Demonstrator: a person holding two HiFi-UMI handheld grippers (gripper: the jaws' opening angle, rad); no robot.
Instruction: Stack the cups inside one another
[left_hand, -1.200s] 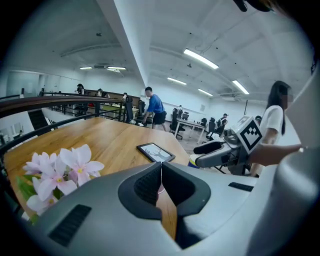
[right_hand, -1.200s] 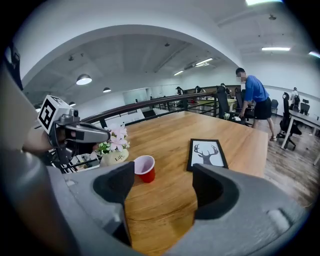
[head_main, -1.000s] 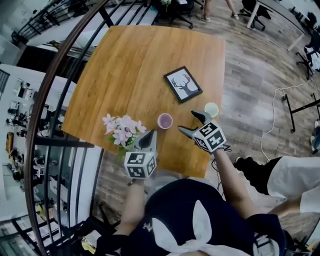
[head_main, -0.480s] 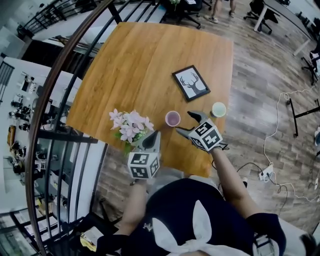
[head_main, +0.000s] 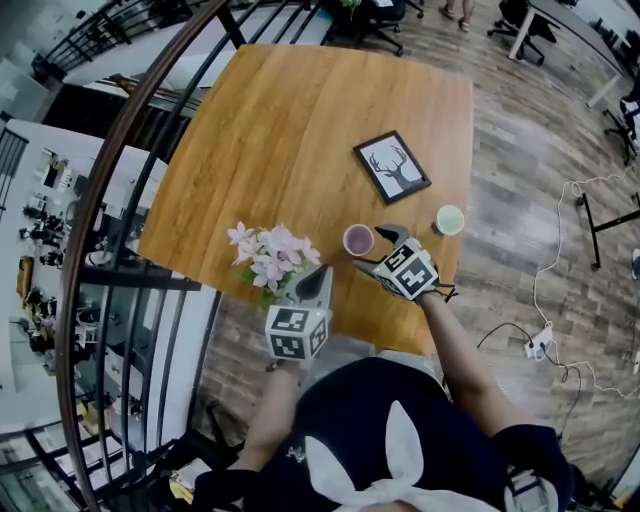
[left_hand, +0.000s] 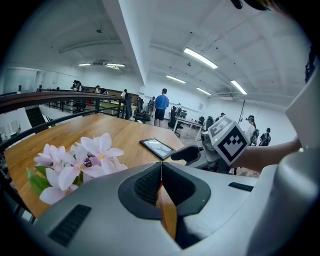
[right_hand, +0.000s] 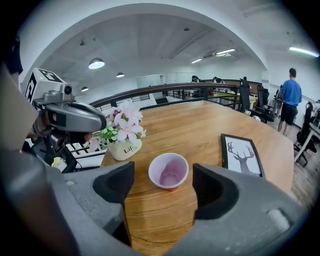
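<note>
A purple cup (head_main: 358, 239) stands upright on the wooden table (head_main: 290, 130) near its front edge. In the right gripper view the purple cup (right_hand: 169, 171) sits just ahead of the jaws, centred on the gap, untouched. My right gripper (head_main: 379, 251) is open beside it with nothing between its jaws. A pale green cup (head_main: 449, 219) stands apart at the table's right edge, behind that gripper. My left gripper (head_main: 321, 274) hovers over the front edge next to the flowers, jaws shut and empty; the left gripper (left_hand: 161, 169) shows its pads pressed together.
A white pot of pink flowers (head_main: 270, 256) stands left of the purple cup; the flowers (left_hand: 80, 161) are close to my left gripper. A framed deer picture (head_main: 392, 167) lies behind the cups. A curved railing (head_main: 120, 200) runs along the table's left side.
My right gripper has moved left, away from the green cup, and now faces the purple cup. The left gripper has stayed by the flowers, shut.
</note>
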